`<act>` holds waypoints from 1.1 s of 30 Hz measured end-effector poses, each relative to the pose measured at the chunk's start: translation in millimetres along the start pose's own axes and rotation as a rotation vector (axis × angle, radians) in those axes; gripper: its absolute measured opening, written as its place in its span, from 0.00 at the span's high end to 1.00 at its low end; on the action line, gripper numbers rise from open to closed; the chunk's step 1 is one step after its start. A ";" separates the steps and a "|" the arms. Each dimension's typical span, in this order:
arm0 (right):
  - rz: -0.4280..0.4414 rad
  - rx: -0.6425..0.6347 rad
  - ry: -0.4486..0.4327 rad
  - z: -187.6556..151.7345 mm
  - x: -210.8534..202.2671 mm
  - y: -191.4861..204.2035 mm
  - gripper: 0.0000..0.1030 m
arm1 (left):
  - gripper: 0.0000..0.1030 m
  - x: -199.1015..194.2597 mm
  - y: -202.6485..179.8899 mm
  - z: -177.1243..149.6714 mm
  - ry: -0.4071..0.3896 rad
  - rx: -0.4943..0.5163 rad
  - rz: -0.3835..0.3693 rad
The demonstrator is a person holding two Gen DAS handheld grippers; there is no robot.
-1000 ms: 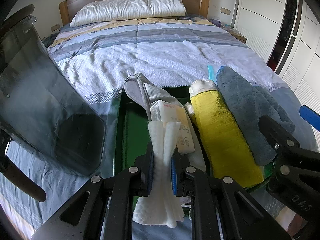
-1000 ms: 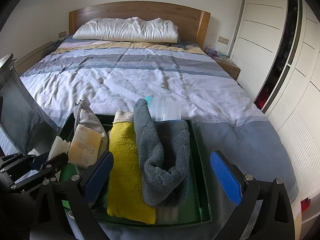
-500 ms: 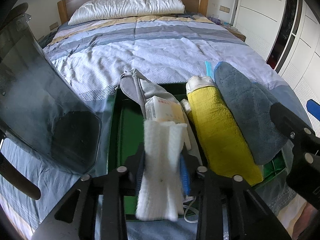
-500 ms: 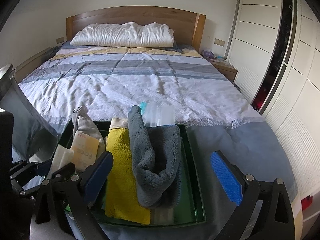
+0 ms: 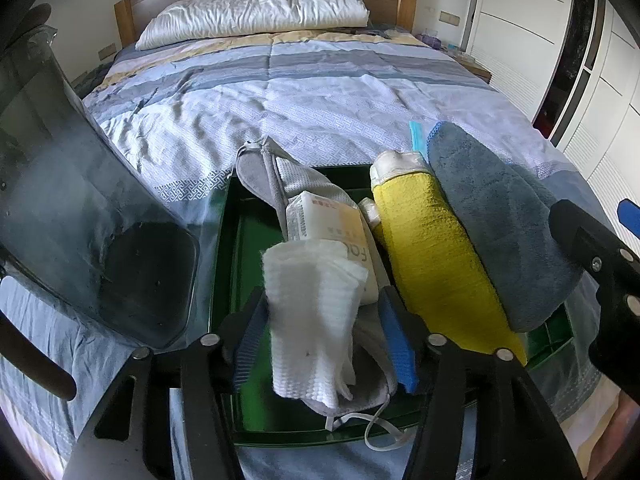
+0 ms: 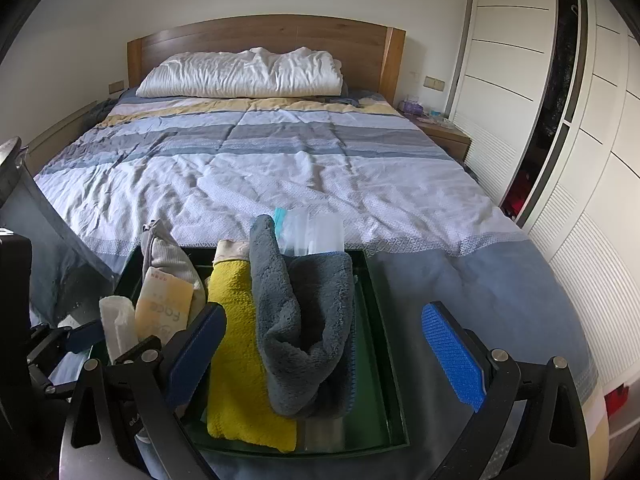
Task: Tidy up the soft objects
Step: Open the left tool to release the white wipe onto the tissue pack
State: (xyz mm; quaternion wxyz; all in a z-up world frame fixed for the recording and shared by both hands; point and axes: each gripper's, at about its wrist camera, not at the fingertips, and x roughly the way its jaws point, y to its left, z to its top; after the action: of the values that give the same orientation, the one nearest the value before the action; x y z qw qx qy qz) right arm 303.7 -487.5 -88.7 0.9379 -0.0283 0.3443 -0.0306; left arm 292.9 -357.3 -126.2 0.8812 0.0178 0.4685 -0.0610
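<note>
A green tray [image 5: 224, 272] [image 6: 380, 300] lies on the near end of the bed. In it lie a grey pouch [image 5: 288, 176], a face-tissue pack [image 5: 328, 224] [image 6: 164, 308], a yellow towel [image 5: 432, 248] [image 6: 236, 360] and a grey-blue plush cloth [image 5: 500, 216] [image 6: 304, 320]. A folded white cloth [image 5: 312, 320] [image 6: 118, 328] stands between my left gripper's [image 5: 324, 344] spread blue pads, which do not press it. My right gripper [image 6: 324, 356] is wide open and empty above the yellow towel and plush cloth.
A dark translucent plastic bin [image 5: 80, 208] [image 6: 36, 240] stands to the left of the tray. A clear zip bag [image 6: 316, 232] sticks up behind the plush cloth. The striped bed cover [image 6: 280, 168] stretches back to a white pillow [image 6: 244, 74]. White wardrobe doors [image 6: 560, 120] stand right.
My left gripper has opened: its pads were clamped on the white cloth and now stand apart around it. The cloth has unfolded wider. Both grippers have drawn back slightly.
</note>
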 end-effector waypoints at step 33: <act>-0.013 0.020 -0.004 -2.8 -2.7 -1.5 0.00 | 0.02 -7.7 4.8 2.6 -0.042 -0.017 0.001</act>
State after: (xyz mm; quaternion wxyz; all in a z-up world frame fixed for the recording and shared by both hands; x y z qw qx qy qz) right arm 299.8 -488.9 -88.9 0.9386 -0.0212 0.3420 -0.0398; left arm 291.4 -352.1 -118.4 0.8910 0.0093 0.4504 -0.0568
